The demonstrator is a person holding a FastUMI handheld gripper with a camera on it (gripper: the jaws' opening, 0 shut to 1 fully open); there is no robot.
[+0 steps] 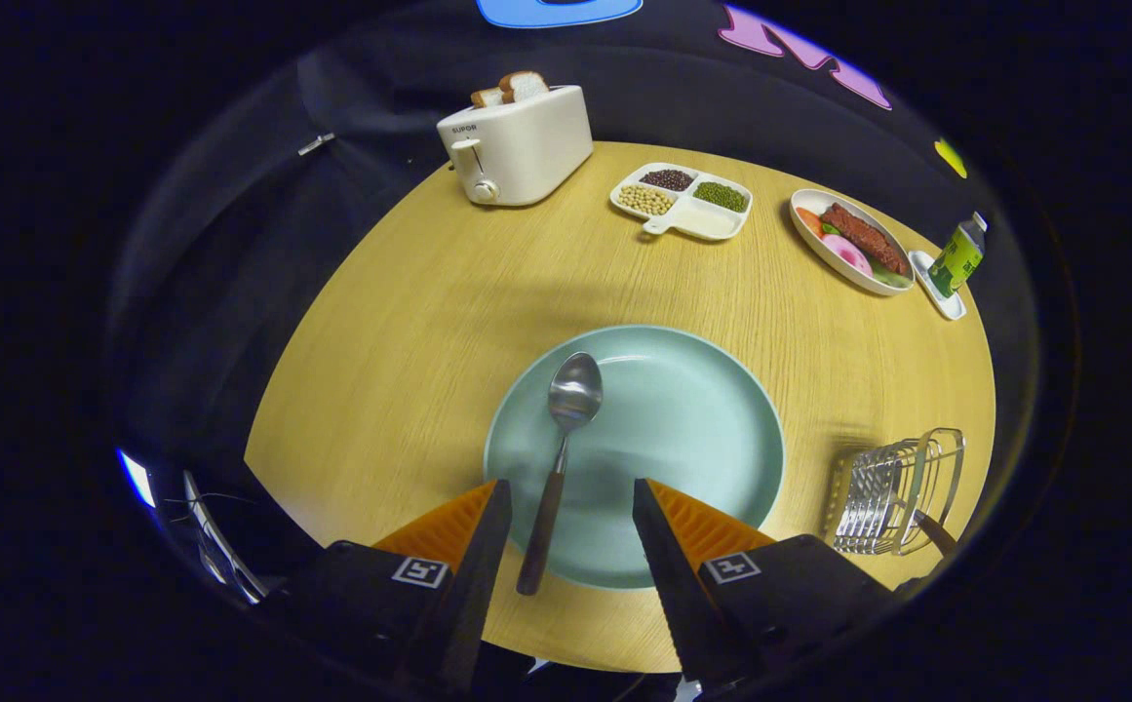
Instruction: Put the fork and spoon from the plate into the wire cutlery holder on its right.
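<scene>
A pale green plate (692, 429) lies on the round wooden table just ahead of my fingers. On its left half rests a spoon (559, 458) with a metal bowl and a dark brown handle; the handle runs back over the plate's near rim and ends between my fingers, nearer the left one. My gripper (570, 492) is open above the plate's near edge and touches nothing. The wire cutlery holder (899, 489) stands to the right of the plate, with a dark brown handle (936, 532) poking out of its near side.
At the table's far side stand a white toaster (517, 146) with bread slices, a divided white dish (683, 200) of beans, an oval dish (850, 242) of food, and a green bottle (957, 258) on a small tray. Bare table (409, 331) lies left of the plate.
</scene>
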